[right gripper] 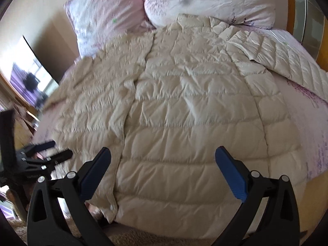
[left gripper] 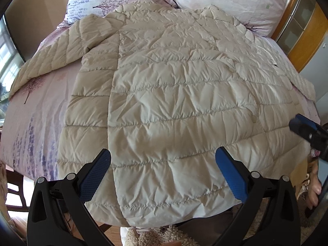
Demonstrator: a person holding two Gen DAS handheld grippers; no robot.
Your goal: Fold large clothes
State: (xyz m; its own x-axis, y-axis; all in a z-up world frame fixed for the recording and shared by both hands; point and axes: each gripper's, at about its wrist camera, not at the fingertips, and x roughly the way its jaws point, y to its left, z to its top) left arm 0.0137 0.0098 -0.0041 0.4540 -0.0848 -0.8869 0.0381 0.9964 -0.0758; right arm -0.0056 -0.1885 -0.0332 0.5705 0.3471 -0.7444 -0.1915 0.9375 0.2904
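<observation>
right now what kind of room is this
Most likely a bedroom: a cream quilted coat lies spread on a bed with a pink floral sheet, with two matching pillows at its head.

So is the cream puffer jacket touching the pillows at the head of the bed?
Touching. In the right wrist view the jacket has its collar end pressed against the lower edge of the right-hand pillow, with no bedsheet showing between them.

Before me the big cream quilted puffer jacket lay flat and spread across the bed, sleeves flung outward, hem nearest me.
</observation>
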